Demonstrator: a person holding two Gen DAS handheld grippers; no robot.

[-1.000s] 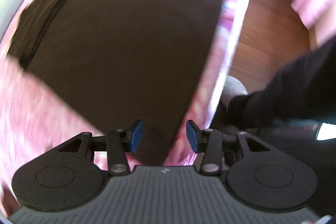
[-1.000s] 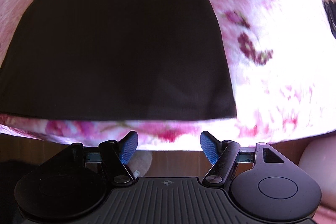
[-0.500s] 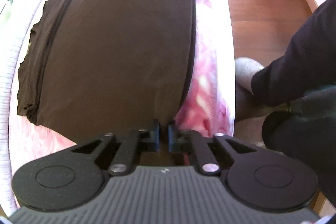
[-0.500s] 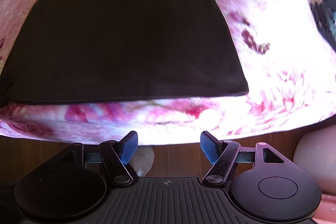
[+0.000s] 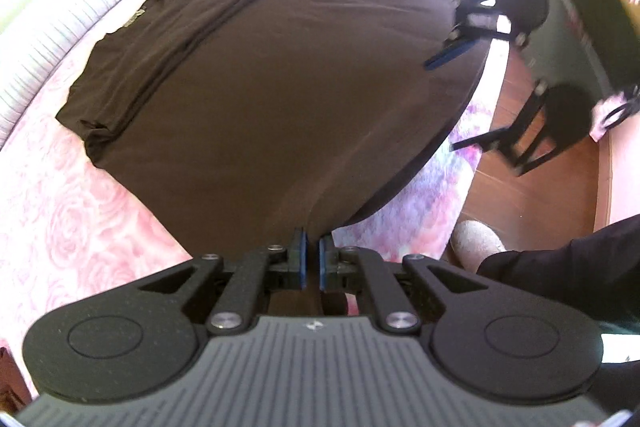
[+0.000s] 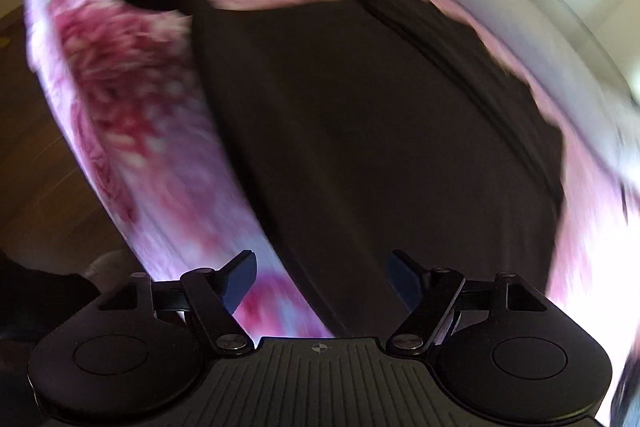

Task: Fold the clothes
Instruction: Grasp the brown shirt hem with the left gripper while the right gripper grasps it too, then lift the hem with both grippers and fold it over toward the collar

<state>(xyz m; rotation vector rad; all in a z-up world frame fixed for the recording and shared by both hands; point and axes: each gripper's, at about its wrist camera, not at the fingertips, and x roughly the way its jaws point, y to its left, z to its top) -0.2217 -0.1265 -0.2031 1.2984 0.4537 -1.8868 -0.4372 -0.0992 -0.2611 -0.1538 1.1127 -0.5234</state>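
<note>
Shirt (image 5: 280,99), dark brown, lies spread flat on the bed (image 5: 52,211), over a pink floral cover, with its sleeves folded in along the far side. Your left gripper (image 5: 311,264) has its fingers pressed together on the shirt's near corner, and the cloth rises in a ridge toward them. Your right gripper (image 6: 320,281) is spread wide at the shirt's other hem corner, one finger (image 5: 452,54) lying over the cloth, pinching nothing. The right wrist view is blurred. A slipper (image 5: 476,247) sits on the wooden floor (image 5: 532,199) beside the bed.
</note>
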